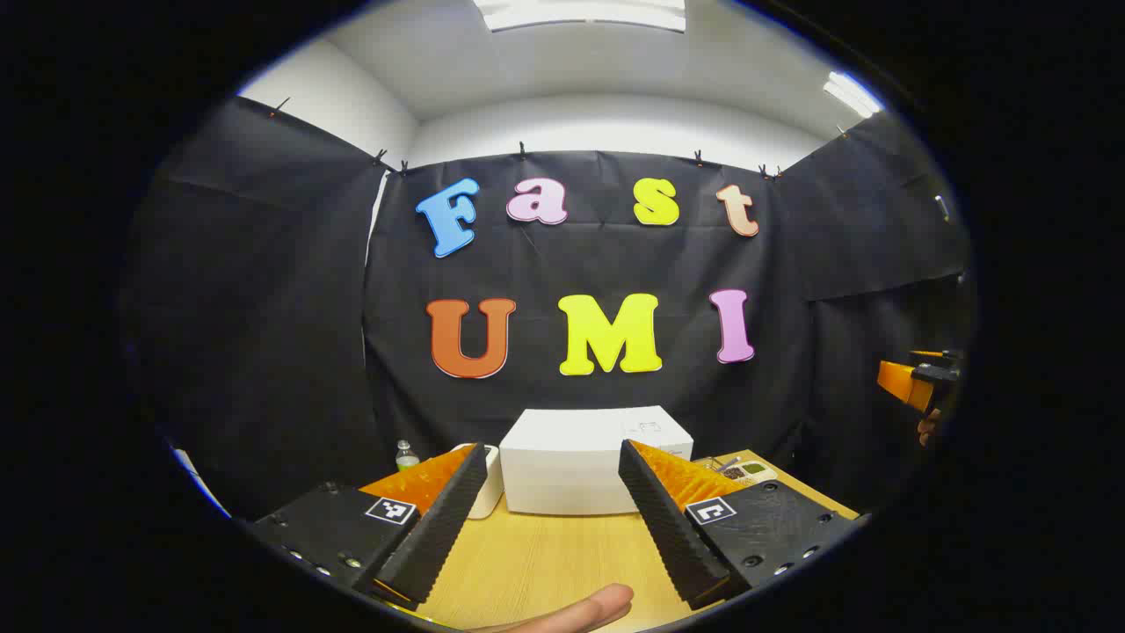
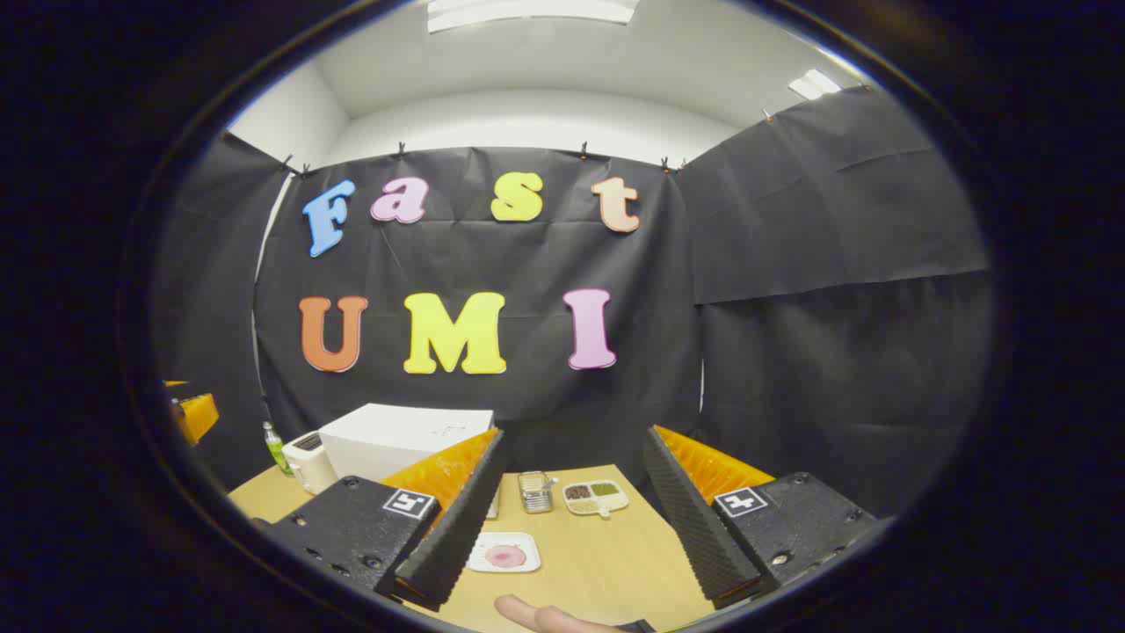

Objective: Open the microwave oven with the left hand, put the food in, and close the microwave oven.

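Left gripper (image 1: 549,519) jaws wide, holding nothing, above the tabletop (image 1: 545,563). Right gripper (image 2: 571,519) jaws wide, likewise bare. Plate of food (image 2: 504,553) lies just beyond the right gripper. White microwave (image 1: 584,470) farther back, door closed.

A: Your left tool (image 1: 552,519) hangs with its ribbed black fingers spread apart over the pale wooden desk (image 1: 545,563).

B: The white box-shaped microwave oven (image 1: 587,457) stands ahead, between them.
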A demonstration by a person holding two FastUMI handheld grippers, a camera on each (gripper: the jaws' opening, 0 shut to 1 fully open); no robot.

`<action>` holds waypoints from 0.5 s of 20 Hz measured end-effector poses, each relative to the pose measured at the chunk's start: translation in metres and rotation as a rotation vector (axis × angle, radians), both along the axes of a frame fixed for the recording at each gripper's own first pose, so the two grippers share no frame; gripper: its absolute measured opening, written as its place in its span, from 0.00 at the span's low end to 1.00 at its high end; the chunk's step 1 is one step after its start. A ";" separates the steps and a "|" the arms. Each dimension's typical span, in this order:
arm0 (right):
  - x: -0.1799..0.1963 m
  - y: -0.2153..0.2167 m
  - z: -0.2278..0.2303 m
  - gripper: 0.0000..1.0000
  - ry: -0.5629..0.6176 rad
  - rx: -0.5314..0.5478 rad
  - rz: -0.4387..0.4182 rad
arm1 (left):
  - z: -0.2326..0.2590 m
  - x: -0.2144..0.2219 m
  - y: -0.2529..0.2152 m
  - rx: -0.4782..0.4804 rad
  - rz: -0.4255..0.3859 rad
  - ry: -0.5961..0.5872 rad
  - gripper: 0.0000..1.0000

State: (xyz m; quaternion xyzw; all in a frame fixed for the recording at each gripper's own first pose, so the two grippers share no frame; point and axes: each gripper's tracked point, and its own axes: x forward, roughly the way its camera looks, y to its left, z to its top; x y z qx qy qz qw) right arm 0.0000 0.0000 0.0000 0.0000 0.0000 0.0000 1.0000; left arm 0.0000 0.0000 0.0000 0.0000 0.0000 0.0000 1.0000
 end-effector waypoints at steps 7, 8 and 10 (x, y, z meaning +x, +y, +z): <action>-0.005 -0.011 0.007 0.92 -0.047 -0.007 -0.012 | 0.005 0.002 0.004 -0.018 -0.001 -0.008 0.85; -0.005 -0.016 0.010 1.00 -0.060 -0.010 -0.027 | 0.005 0.002 0.004 -0.018 -0.002 -0.007 0.95; -0.006 -0.017 0.010 0.91 -0.070 -0.009 -0.027 | 0.003 0.005 0.000 -0.014 -0.005 -0.004 0.85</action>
